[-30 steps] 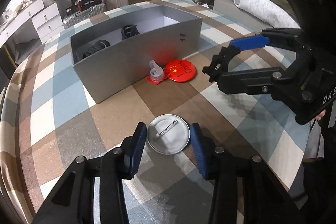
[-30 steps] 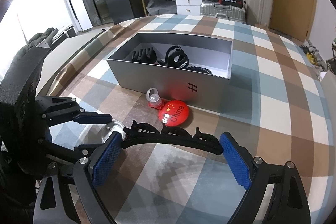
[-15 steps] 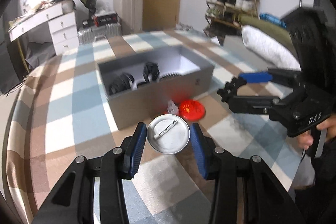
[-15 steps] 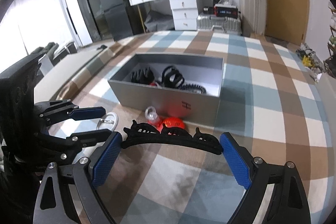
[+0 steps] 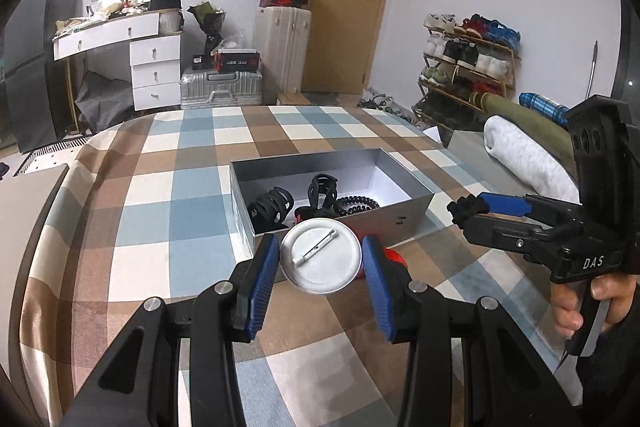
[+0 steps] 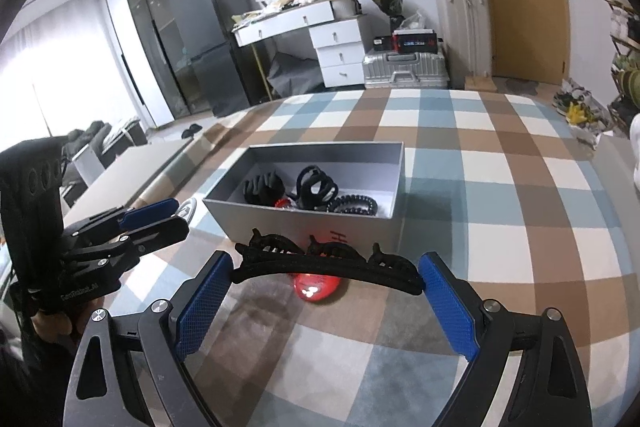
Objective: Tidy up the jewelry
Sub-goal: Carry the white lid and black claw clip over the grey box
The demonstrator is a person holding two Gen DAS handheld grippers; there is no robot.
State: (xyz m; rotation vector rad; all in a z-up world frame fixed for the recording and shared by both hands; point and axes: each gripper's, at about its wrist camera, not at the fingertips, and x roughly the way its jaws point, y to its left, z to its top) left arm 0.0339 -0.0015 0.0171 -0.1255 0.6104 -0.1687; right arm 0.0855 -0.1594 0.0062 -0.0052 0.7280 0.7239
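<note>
While the left gripper clamps a round silver pin badge pin-side up at lower centre of its view, the grey box sits just behind, holding black hair clips and a coiled tie. At mid right the right gripper grips a long black hair claw end to end above a red badge on the checked cloth.

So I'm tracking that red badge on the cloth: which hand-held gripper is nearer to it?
Left, probably. The left hand-held gripper, holding the silver pin badge, hovers just above the red badge; the right hand-held gripper, clamping the black hair claw, hangs slightly behind it.
</note>
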